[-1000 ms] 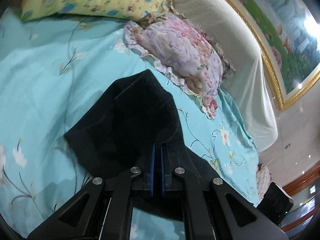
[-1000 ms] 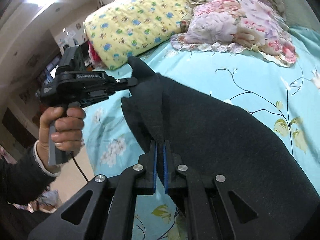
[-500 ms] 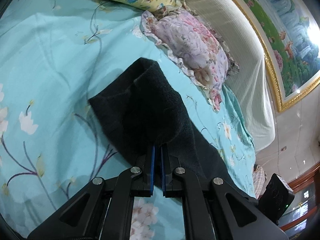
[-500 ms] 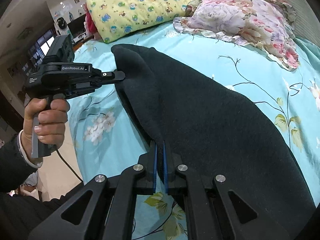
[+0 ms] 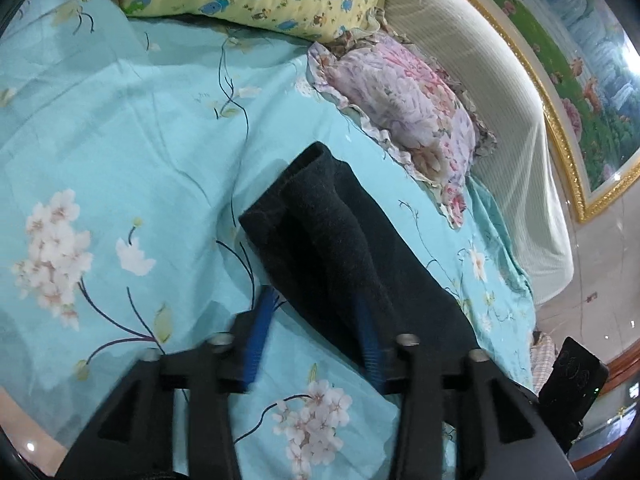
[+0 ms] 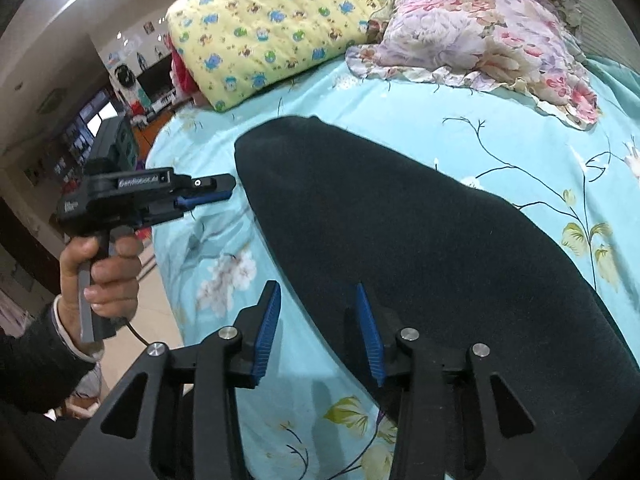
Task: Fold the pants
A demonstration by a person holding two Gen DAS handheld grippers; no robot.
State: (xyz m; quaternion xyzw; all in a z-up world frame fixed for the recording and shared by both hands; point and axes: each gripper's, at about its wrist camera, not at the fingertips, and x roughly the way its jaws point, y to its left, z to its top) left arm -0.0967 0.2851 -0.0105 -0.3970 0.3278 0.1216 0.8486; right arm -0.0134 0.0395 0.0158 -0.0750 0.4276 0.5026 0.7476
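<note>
The dark pants (image 5: 328, 240) lie folded on the turquoise floral bedsheet (image 5: 120, 128). In the right wrist view the pants (image 6: 420, 240) stretch from the centre to the lower right. My left gripper (image 5: 316, 340) is open, its blue pads apart at the near edge of the cloth, holding nothing. It also shows from the side in the right wrist view (image 6: 216, 196), just left of the pants' far end. My right gripper (image 6: 320, 332) is open, its jaws astride the pants' near edge, holding nothing.
A yellow patterned pillow (image 6: 272, 28) and a pink floral pillow (image 6: 480, 36) lie at the head of the bed. A cream headboard (image 5: 500, 100) stands behind them. The bed's edge and the floor (image 6: 160, 320) lie to the left in the right wrist view.
Both grippers have opened and let go of the pants. The cloth has dropped flat onto the sheet. The left gripper has drawn back from the pants' end.
</note>
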